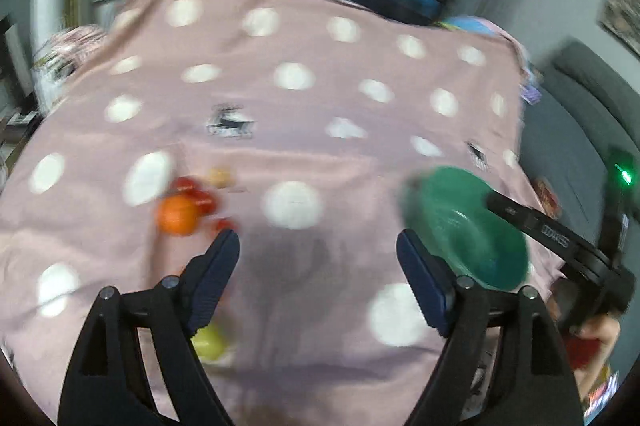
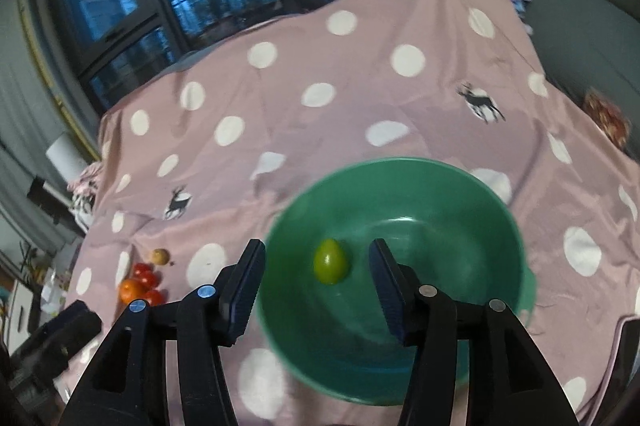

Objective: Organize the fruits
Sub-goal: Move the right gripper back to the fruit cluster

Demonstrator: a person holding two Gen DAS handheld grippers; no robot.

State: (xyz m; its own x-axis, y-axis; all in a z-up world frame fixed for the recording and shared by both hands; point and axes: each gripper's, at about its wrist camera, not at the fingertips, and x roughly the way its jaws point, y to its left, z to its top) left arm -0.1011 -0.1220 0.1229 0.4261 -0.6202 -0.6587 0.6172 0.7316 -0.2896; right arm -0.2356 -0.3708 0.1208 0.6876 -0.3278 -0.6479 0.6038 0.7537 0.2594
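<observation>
Pear [image 2: 330,261] inside bowl [image 2: 460,194]: right wrist view only.

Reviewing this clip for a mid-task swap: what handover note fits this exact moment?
Left gripper: open, empty, above the cloth.
Right gripper: open, over the green bowl.
Done: one green fruit is in the bowl.
Left: orange, red fruits and a tan fruit sit clustered on the cloth; a yellow-green fruit lies under the left gripper.
</observation>
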